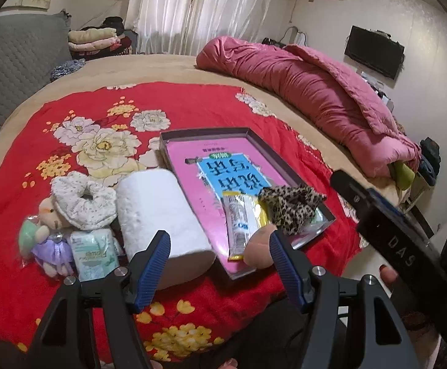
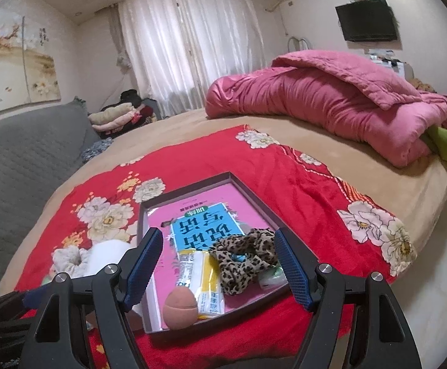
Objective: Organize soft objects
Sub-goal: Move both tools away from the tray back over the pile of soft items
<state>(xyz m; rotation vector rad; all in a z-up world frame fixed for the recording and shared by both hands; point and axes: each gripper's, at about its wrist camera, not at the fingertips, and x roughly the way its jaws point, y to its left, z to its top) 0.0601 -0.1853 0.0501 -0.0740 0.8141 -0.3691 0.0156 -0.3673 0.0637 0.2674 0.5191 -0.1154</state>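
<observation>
A: Bed (image 2: 192, 129) status?
B: Tan sheet. Pink quilt (image 2: 340, 107) bundled along its far right side. Red floral blanket (image 1: 192, 107) spread over the near half and carrying everything else.

A: What's on the blanket?
B: Shallow box (image 1: 174, 136) near the middle, one corner pointing at the near edge. Pink and blue book (image 1: 232, 175) lies flat inside it.

A: Soft items in the box?
B: Three, all at its near end. Leopard scrunchie (image 2: 245, 261) at the right side, on the book. Yellow and white sachets (image 2: 205, 279) just left of it. Pink sponge (image 2: 180, 307) at the near corner, touching the sachets.

A: Outside the box?
B: All on the left. Paper roll (image 1: 158, 212) lies on its side against the box's left wall. White scrunchie (image 1: 81, 200) touches the roll's far left. Tissue pack (image 1: 94, 252) sits near the blanket's left near edge, beside the roll. Small doll (image 1: 45, 233) left of the pack, touching it.

A: Grippers?
B: Left gripper (image 1: 220, 246) jaws wide, nothing between them, above the roll and box corner. Right gripper (image 2: 218, 246) jaws wide too, empty, above the box's near end.
</observation>
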